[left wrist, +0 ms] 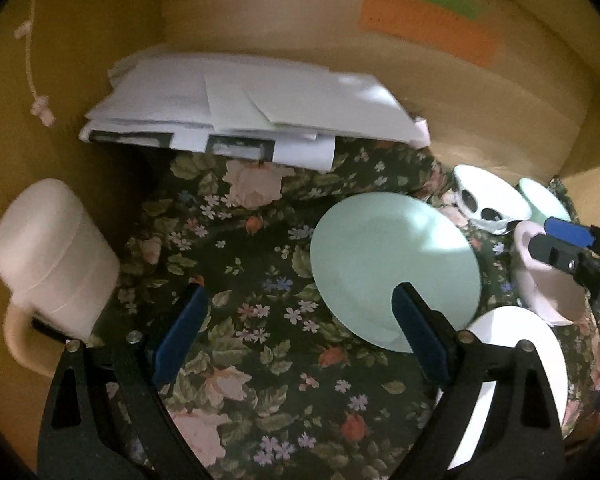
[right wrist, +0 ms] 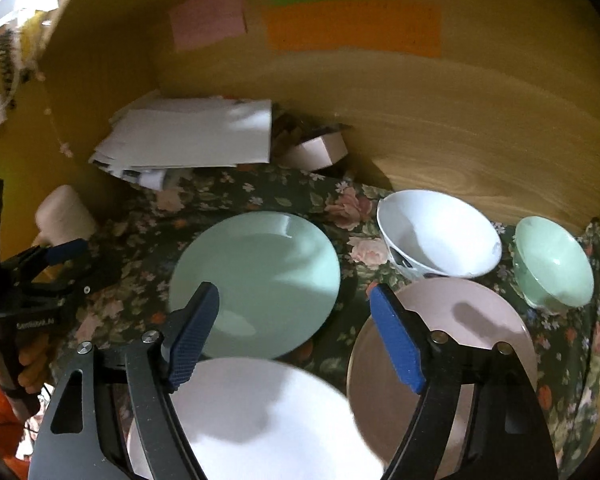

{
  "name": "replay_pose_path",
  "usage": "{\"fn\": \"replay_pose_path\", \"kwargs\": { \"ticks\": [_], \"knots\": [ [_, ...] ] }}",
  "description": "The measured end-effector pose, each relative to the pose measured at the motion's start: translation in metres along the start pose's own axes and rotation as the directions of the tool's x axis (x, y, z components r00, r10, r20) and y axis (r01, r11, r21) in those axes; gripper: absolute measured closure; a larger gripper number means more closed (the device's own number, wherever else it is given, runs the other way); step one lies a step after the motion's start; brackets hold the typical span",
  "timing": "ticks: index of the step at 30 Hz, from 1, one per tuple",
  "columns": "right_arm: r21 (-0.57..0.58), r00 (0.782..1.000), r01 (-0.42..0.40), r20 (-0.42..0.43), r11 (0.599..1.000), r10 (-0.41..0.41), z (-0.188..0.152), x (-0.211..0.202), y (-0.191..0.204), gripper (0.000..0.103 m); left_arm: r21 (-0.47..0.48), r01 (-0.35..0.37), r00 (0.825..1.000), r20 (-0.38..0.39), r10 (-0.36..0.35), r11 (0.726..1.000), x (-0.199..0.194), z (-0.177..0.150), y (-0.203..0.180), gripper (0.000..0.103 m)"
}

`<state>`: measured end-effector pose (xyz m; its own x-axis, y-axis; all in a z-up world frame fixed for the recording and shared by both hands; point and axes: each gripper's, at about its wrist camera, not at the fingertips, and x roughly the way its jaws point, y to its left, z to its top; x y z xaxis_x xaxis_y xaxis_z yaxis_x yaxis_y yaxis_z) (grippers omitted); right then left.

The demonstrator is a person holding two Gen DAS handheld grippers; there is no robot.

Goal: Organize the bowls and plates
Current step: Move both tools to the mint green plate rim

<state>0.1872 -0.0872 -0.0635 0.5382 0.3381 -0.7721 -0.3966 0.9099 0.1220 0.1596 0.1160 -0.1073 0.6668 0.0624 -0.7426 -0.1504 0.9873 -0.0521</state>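
Note:
On the floral cloth [left wrist: 260, 280] lies a pale green plate [left wrist: 392, 264] [right wrist: 256, 280]. A white plate [left wrist: 516, 360] [right wrist: 260, 420] sits nearer, and a pink plate [right wrist: 460, 320] is to its right. Behind them stand a white patterned bowl [right wrist: 440, 232] [left wrist: 488, 200] and a small green bowl [right wrist: 552, 264] [left wrist: 544, 200]. My left gripper [left wrist: 300, 332] hangs open over bare cloth, its right finger level with the green plate's near rim. Above the gap between the three plates, my right gripper [right wrist: 296, 340] is open and holds nothing.
A cream lidded mug [left wrist: 52, 256] [right wrist: 64, 212] stands at the left by the wooden wall. A pile of white papers [left wrist: 240, 112] [right wrist: 188, 136] and a small pink box [right wrist: 316, 148] lie at the back. Wooden walls close the back and right. A hand [right wrist: 32, 368] shows at lower left.

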Motion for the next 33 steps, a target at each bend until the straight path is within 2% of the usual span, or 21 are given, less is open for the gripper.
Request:
{"fn": "replay_pose_path", "kwargs": {
  "ticks": [4, 6, 10, 11, 16, 23, 29, 33],
  "knots": [
    [0.005, 0.998, -0.005, -0.064, 1.000, 0.006, 0.012, 0.026, -0.007, 0.028, 0.009, 0.009, 0.999, -0.050, -0.009, 1.000, 0.025, 0.003, -0.002, 0.009],
    [-0.005, 0.995, 0.005, -0.097, 1.000, -0.005, 0.016, 0.038, -0.009, 0.034, 0.008, 0.021, 0.997, -0.080, -0.020, 1.000, 0.038, 0.005, -0.003, 0.009],
    [-0.017, 0.983, -0.010, -0.181, 1.000, 0.007, 0.021, 0.064, -0.013, 0.051, 0.004, 0.035, 0.993, -0.114, -0.034, 0.999, 0.056, 0.005, -0.006, 0.009],
    [-0.016, 0.980, -0.010, -0.200, 1.000, 0.007, 0.021, 0.069, -0.015, 0.056, 0.007, 0.040, 0.992, -0.124, -0.039, 0.999, 0.061, 0.005, -0.007, 0.011],
    [0.004, 0.958, -0.017, -0.286, 1.000, 0.018, 0.025, 0.095, -0.022, 0.066, 0.010, 0.052, 0.987, -0.155, -0.050, 0.999, 0.074, 0.005, -0.010, 0.027],
    [-0.026, 0.932, 0.013, -0.363, 1.000, -0.022, 0.029, 0.120, -0.020, 0.070, -0.004, 0.089, 0.977, -0.194, -0.088, 0.996, 0.088, 0.003, -0.009, 0.042],
    [-0.024, 0.902, -0.003, -0.431, 1.000, -0.008, 0.029, 0.138, -0.015, 0.075, 0.001, 0.111, 0.973, -0.201, -0.109, 0.994, 0.093, 0.001, -0.012, 0.047],
    [0.003, 0.903, -0.008, -0.429, 1.000, 0.008, 0.029, 0.136, -0.021, 0.075, -0.007, 0.140, 0.969, -0.206, -0.138, 0.990, 0.092, -0.003, -0.013, 0.052]
  ]
}}
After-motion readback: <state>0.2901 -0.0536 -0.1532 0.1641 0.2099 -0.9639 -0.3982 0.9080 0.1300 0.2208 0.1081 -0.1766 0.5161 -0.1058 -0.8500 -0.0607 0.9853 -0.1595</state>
